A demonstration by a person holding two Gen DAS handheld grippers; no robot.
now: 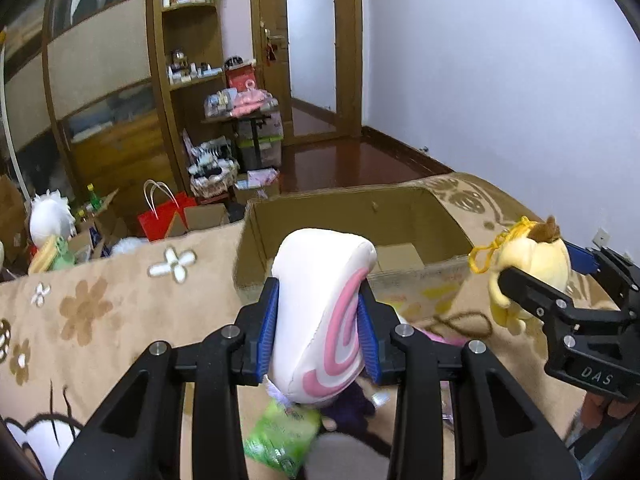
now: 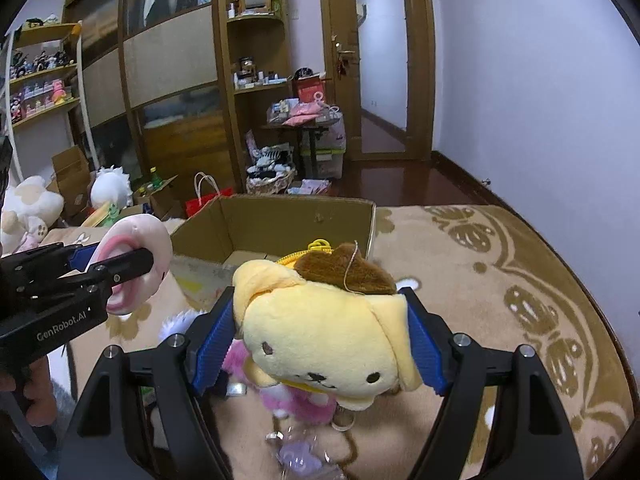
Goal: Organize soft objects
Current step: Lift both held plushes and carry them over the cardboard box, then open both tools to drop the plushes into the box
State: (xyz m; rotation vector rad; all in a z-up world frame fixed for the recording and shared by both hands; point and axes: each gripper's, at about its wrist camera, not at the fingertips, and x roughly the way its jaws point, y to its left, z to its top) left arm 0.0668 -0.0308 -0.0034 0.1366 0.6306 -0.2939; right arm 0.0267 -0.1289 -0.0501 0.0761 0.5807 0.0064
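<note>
The white plush with the pink swirl [image 1: 320, 312] is pinched between the left gripper's [image 1: 320, 324] blue pads, jaws closed onto its flanks. Its long axis runs away from the camera, top end toward twelve o'clock and the swirl face turned to about four. The yellow dog plush [image 2: 320, 328] is squeezed in the right gripper [image 2: 320, 336], jaws wide but shut on its cheeks, face toward six, brown cap toward twelve. Both toys hang above the patterned blanket [image 2: 500, 280], so this looks like the carry stage. The open cardboard box [image 1: 352, 216] lies at twelve; next, each toy probably needs moving forward over the rim before release.
</note>
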